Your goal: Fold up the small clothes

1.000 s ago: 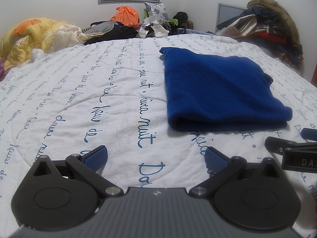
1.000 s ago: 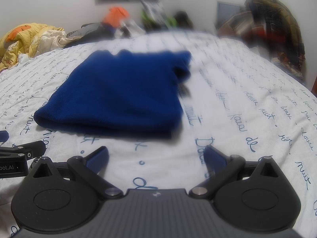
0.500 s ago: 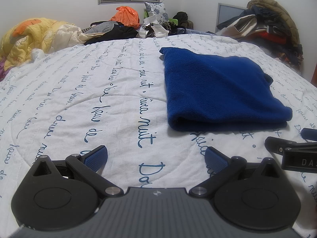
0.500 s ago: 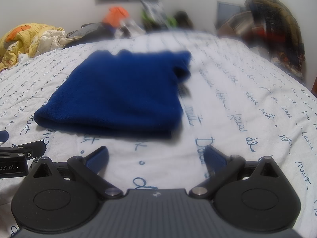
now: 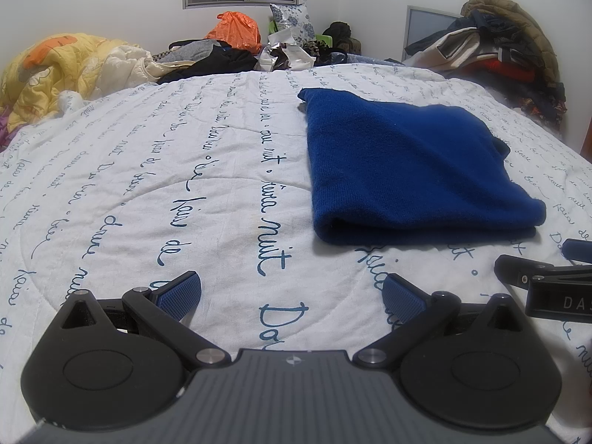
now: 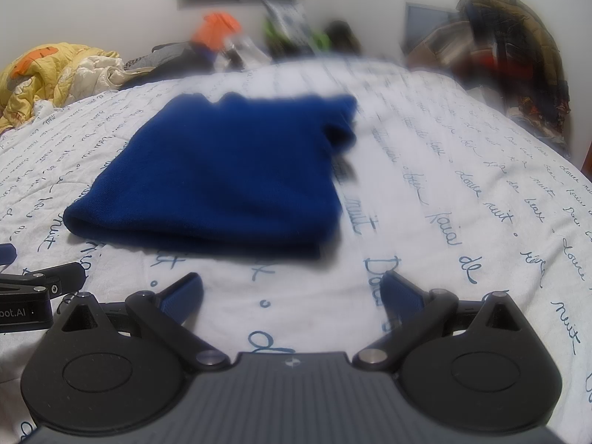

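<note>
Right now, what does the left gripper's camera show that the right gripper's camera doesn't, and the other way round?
Only the left view shows the right gripper's finger poking in at its right edge, and it is sharp enough to make out the orange bag. Only the right view shows the left gripper's finger at its left edge; its far half is blurred. Both show the folded blue cloth lying on the white bedspread, untouched, and each camera's own gripper open.

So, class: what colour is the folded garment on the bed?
Deep blue garment; the left wrist view shows it sharpest.
</note>
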